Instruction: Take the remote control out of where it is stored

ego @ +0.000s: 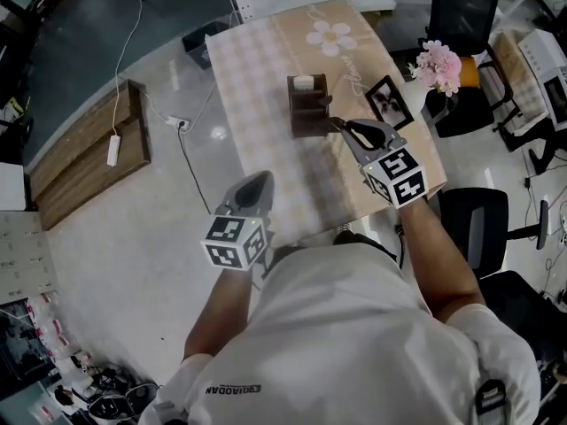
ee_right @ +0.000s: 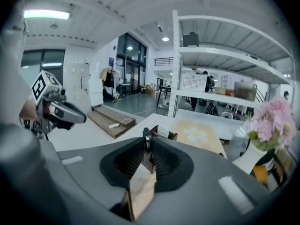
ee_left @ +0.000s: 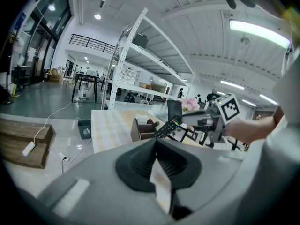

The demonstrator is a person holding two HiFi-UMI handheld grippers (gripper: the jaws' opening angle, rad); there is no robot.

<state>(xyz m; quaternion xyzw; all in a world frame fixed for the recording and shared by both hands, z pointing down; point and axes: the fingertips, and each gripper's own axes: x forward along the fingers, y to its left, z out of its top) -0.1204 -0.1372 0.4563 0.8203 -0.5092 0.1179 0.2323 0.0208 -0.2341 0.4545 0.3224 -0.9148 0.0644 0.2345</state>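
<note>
Lifting the remote control [ee_left: 168,127] out of the brown holder [ego: 307,106] looks like the step in hand. The right hand-held gripper [ego: 339,126] is clamped on the remote's upper end. In the left gripper view the remote slants down toward the holder, its lower end near the rim; whether it is fully clear cannot be told. The holder stands upright on the checked tabletop [ego: 257,87], near a picture frame [ego: 388,100]. The left hand-held gripper [ego: 262,178] hangs well apart from the holder, by the near edge, jaws together on nothing. The next move probably calls for raising the remote clear without dragging or tipping the holder.
</note>
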